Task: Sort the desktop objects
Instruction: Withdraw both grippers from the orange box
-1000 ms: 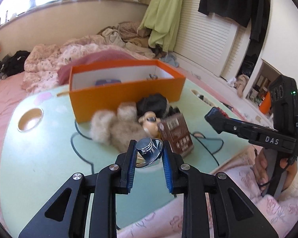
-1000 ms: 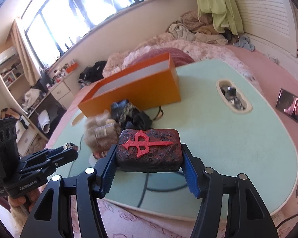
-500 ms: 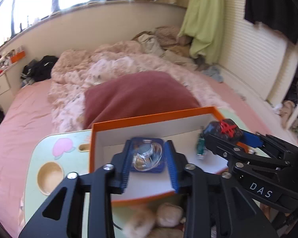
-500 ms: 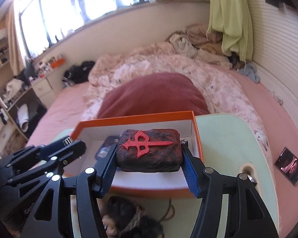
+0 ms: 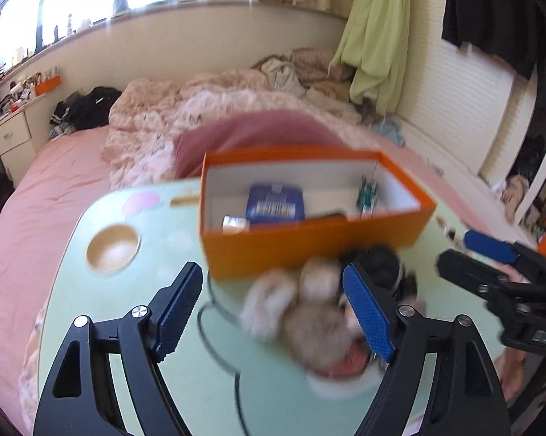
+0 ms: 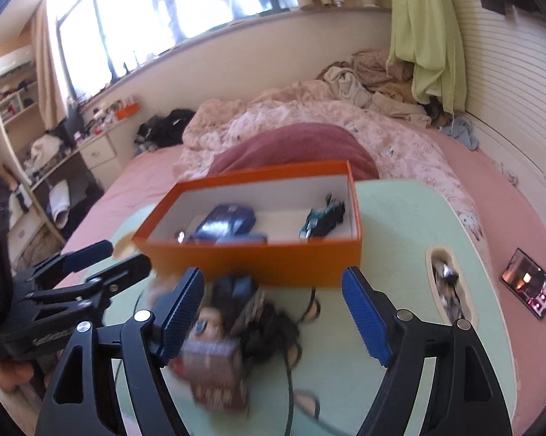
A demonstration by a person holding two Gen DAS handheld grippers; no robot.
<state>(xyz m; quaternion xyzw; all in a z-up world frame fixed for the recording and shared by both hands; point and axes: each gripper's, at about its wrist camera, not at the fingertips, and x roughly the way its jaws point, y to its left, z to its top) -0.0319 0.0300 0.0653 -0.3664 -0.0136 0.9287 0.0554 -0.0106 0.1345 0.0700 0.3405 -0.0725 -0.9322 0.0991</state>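
An open orange box [image 5: 309, 243] [image 6: 258, 258] stands on the green table [image 5: 134, 327]. It holds a blue packet [image 5: 275, 205] [image 6: 225, 223], a small silver thing [image 5: 234, 222] and a teal-and-black item [image 6: 322, 218]. My left gripper [image 5: 276, 312] is open and empty above a blurred furry plush toy [image 5: 302, 312] in front of the box. My right gripper [image 6: 273, 316] is open and empty above a dark heap [image 6: 258, 312] and a brown box [image 6: 214, 367]. Each gripper also shows in the other's view, the right one [image 5: 490, 265] and the left one [image 6: 91, 265].
A bed with a maroon pillow [image 6: 291, 145] and crumpled bedding lies behind the table. The table has a round cup recess [image 5: 113, 249] on the left and an oval slot [image 6: 447, 279] on the right. A black cable [image 5: 214, 312] runs over the table. A small screen [image 6: 530, 287] lies on the bed.
Both grippers opened and drew back from over the box. The shiny round thing and the dark red-marked block are no longer between the fingers. The views now tilt back toward the table.
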